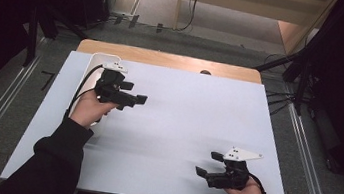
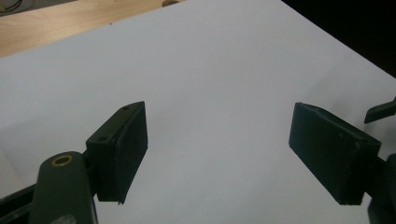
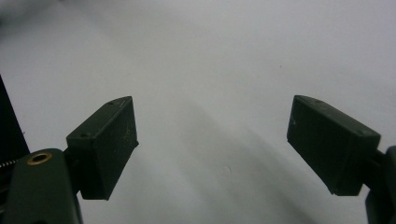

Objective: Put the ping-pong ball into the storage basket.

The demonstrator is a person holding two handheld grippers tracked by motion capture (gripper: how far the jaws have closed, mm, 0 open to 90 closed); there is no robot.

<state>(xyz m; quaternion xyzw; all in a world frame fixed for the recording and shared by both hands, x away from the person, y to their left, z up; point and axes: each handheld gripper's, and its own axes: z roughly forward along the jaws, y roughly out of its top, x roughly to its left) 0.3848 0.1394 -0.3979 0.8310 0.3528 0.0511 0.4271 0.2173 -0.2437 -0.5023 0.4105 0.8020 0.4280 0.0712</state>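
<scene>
My left gripper [image 1: 138, 99] is held over the left side of the pale sheet [image 1: 181, 123], pointing right. In the left gripper view its jaws [image 2: 217, 149] stand apart with only bare sheet between them. Near the sheet's front right corner my right gripper [image 1: 206, 165] points left, a grey three-cornered plate [image 1: 243, 154] on top. The right gripper view shows its jaws [image 3: 212, 147] wide apart over the bare sheet [image 3: 210, 70], nothing held.
The sheet covers a wooden table [image 1: 165, 58], whose far edge shows. A white oblong thing [image 1: 95, 62] lies under my left hand at the sheet's left side. Dark stands and cables [image 1: 295, 68] ring the table on the floor.
</scene>
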